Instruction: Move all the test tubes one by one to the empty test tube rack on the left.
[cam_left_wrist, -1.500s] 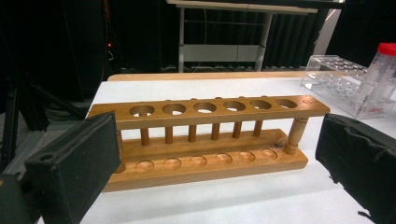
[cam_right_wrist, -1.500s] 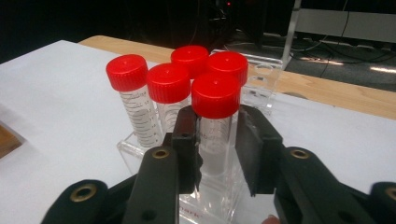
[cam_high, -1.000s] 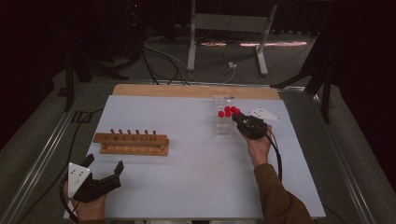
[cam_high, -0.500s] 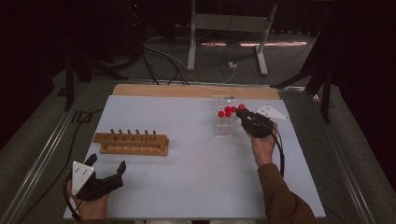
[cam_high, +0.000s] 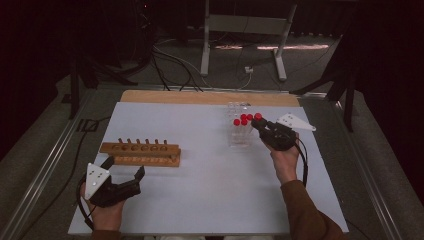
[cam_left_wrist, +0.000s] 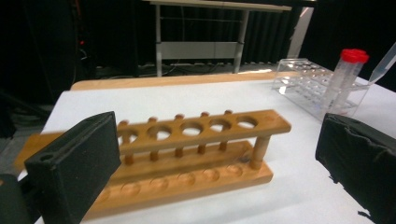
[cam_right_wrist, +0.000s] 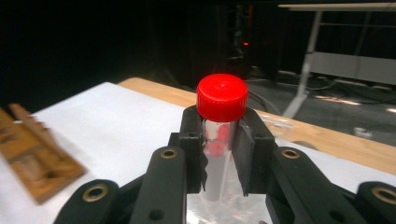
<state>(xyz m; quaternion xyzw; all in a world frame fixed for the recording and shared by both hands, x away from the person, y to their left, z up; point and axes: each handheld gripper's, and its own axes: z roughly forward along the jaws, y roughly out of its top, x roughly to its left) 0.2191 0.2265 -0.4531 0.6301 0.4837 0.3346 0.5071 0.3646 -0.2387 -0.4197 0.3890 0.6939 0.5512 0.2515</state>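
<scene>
Tube (cam_right_wrist: 220, 140), clear plastic with a red cap (cam_right_wrist: 222, 96), is clamped between the fingers of the right gripper (cam_right_wrist: 221, 156) just under the cap, up above the clear rack (cam_high: 239, 131) at the far right of the table (cam_high: 210, 200). Long axis runs pretty much straight up and down, cap on top, bottom end hanging over the rack. That rack has three more red-capped tubes (cam_high: 243, 120) standing in it, the other slots look empty as far as I can tell. Wooden rack (cam_high: 141, 153) sits on the left side of the table, well apart from the clear one, and all its holes are empty, you can see right through them in the left gripper view. Left gripper (cam_high: 123, 178) is near the wooden rack's front with its fingers wide apart, nothing in them. No labels or writing I can make out on the tubes or either rack.
</scene>
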